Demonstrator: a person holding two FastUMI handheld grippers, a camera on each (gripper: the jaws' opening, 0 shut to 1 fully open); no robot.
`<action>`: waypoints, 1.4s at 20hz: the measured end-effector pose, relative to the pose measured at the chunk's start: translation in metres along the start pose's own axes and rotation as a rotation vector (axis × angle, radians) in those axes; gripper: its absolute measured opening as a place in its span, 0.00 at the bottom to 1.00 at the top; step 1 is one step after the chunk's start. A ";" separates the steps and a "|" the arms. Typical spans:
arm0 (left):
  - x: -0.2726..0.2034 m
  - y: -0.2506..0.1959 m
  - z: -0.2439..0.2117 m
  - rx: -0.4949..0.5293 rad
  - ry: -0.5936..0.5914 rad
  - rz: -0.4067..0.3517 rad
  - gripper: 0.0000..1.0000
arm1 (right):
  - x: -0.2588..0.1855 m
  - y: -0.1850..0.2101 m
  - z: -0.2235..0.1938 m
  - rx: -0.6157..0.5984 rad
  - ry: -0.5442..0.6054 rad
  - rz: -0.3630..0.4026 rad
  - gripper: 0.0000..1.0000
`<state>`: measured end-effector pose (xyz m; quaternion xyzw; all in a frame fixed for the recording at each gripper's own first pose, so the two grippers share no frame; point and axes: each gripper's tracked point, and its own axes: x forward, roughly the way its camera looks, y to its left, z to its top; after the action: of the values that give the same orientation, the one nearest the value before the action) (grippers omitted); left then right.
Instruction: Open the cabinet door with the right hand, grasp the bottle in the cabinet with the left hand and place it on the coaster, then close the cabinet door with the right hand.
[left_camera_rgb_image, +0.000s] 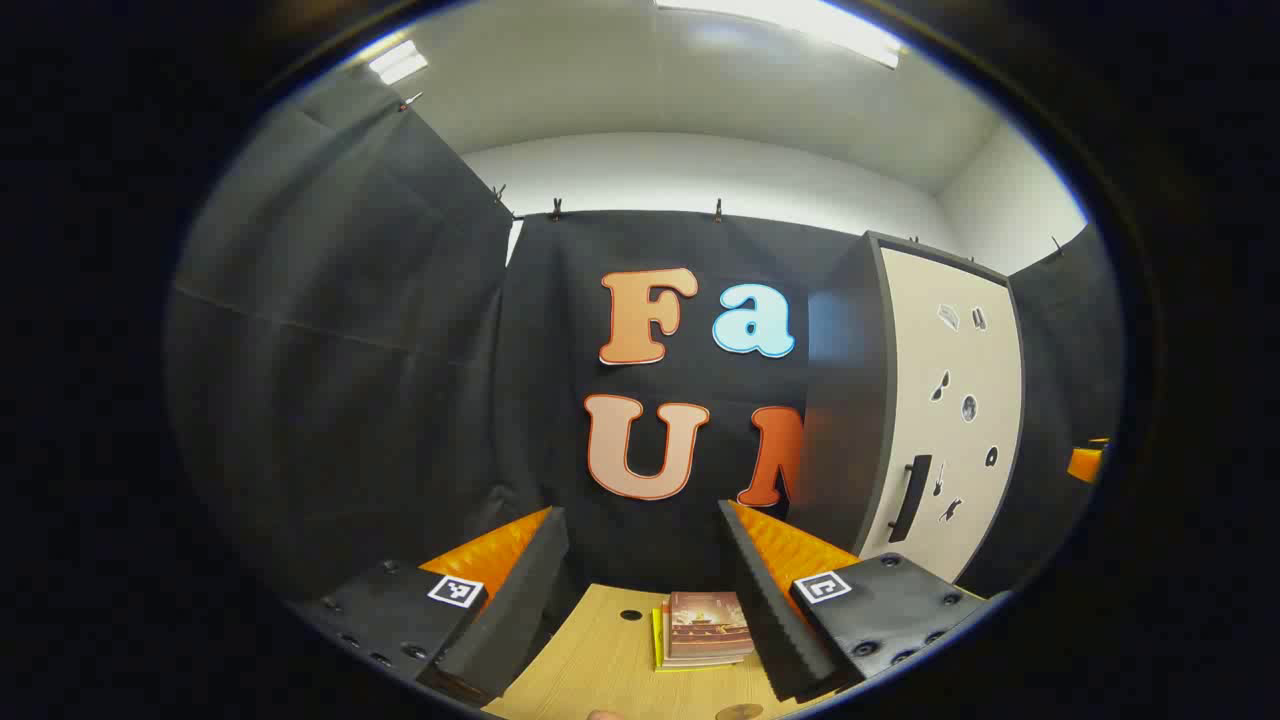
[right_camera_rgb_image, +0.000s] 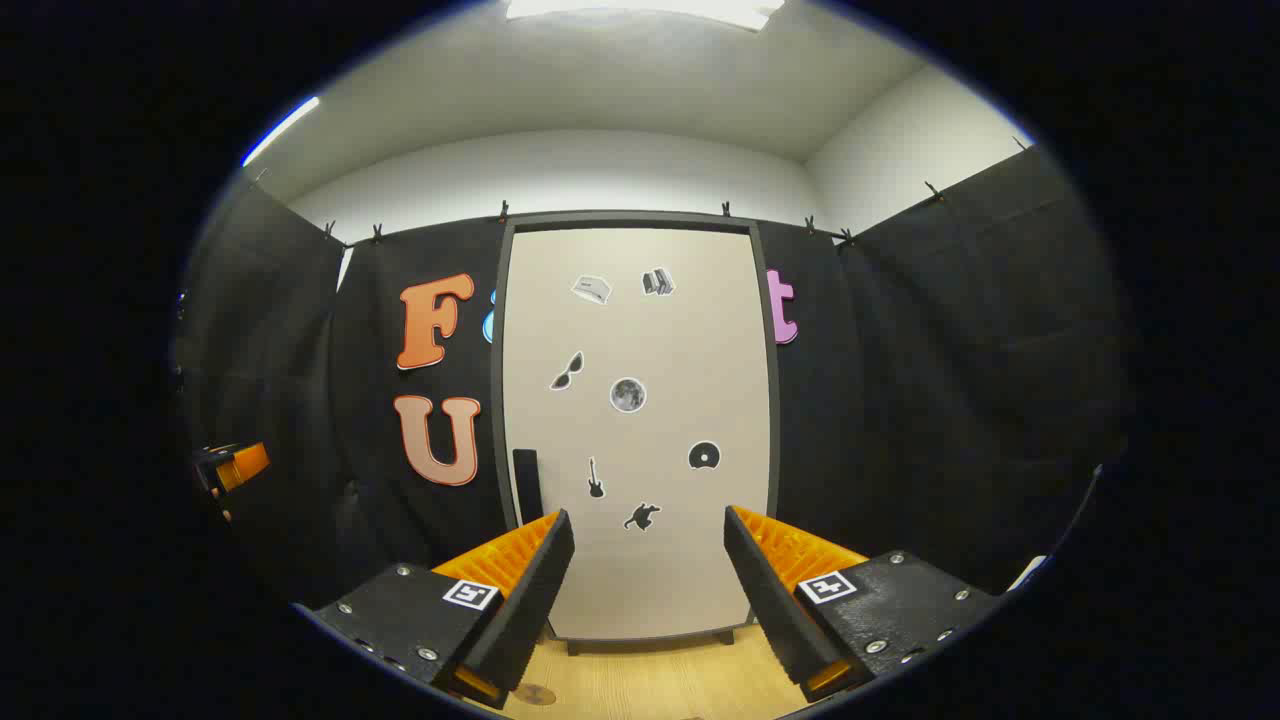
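Wooden table (left_camera_rgb_image: 610, 655), closed cabinet door (right_camera_rgb_image: 640, 430).

A light wooden tabletop (left_camera_rgb_image: 610, 660) with a small round hole (left_camera_rgb_image: 630, 614) was seen. A short stack of thin books (left_camera_rgb_image: 703, 630), reddish-brown cover uppermost, was laid flat on it. Bright ceiling light strips (left_camera_rgb_image: 800, 22) were noted overhead.
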<state>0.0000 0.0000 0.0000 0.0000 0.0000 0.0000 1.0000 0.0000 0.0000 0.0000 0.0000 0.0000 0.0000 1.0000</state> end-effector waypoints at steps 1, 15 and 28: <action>0.000 0.000 -0.001 0.001 0.001 0.001 0.98 | 0.000 0.000 0.000 0.003 0.001 0.004 0.93; 0.001 -0.012 -0.009 0.025 0.018 -0.004 0.97 | 0.002 -0.006 -0.004 -0.008 0.010 0.001 0.93; 0.003 -0.011 -0.006 0.017 -0.009 -0.008 0.96 | 0.021 0.010 -0.012 -0.029 0.011 0.009 0.93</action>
<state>0.0033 -0.0115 -0.0058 0.0087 -0.0043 -0.0038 0.9999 0.0214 0.0097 -0.0118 -0.0144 0.0055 0.0047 0.9999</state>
